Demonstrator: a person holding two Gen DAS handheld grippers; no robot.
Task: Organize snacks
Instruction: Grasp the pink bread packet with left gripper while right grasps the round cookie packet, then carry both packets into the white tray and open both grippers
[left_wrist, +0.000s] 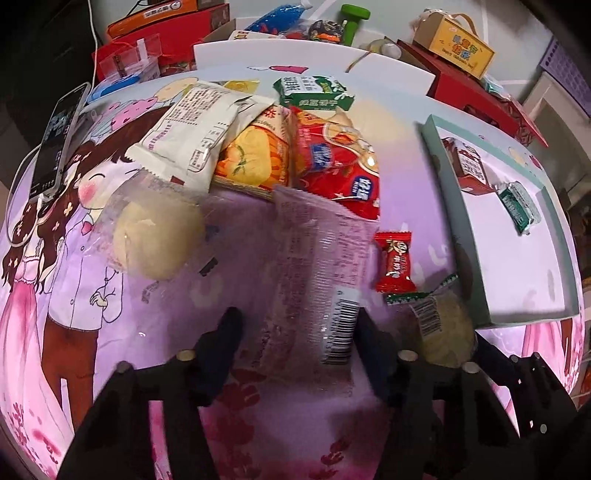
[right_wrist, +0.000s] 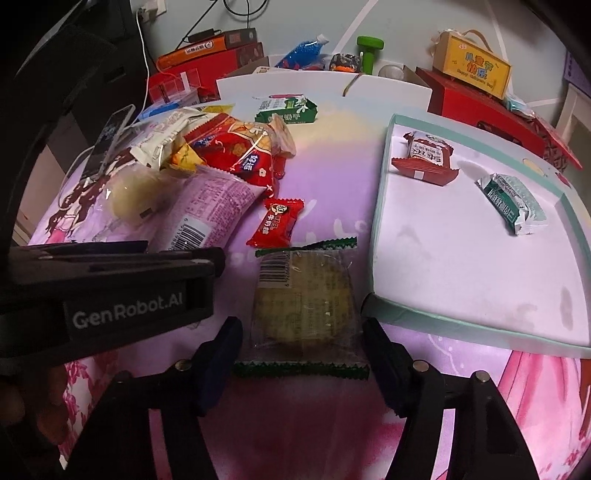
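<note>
Fingers (left_wrist: 231, 332) of the left gripper (left_wrist: 295, 328) stand wide apart on either side of a clear pink packet (left_wrist: 317, 266), whose barcode end lies between them; whether they touch it I cannot tell, as that view is blurred; fingers (right_wrist: 221, 354) of the right gripper (right_wrist: 301, 347) are likewise wide, straddling a green-edged biscuit packet (right_wrist: 304, 299) that lies flat on the desk (right_wrist: 325, 177), not pinched; in the right wrist view the left gripper's black body, lettered GenRobot.AI, fills the left side just beside the biscuit packet.

A small red candy (right_wrist: 277, 223) lies just beyond the biscuit packet, between it and the heap; the heap sits at the far left of the pink cartoon-printed desk: a big red bag (right_wrist: 240, 151), a yellow-orange bag (left_wrist: 255, 155), a white sachet (left_wrist: 184, 140) on top, and a pale round bun in clear wrap (left_wrist: 155, 240) beside the pink packet; a green packet (right_wrist: 286, 107) lies apart at the far edge.

To the right stands a shallow tray (right_wrist: 380, 206) with a pale green rim; inside it lie a dark red packet (right_wrist: 424, 157) and a green and white packet (right_wrist: 513, 205), apart from each other; a phone (left_wrist: 59, 136) leans at the desk's left edge.
</note>
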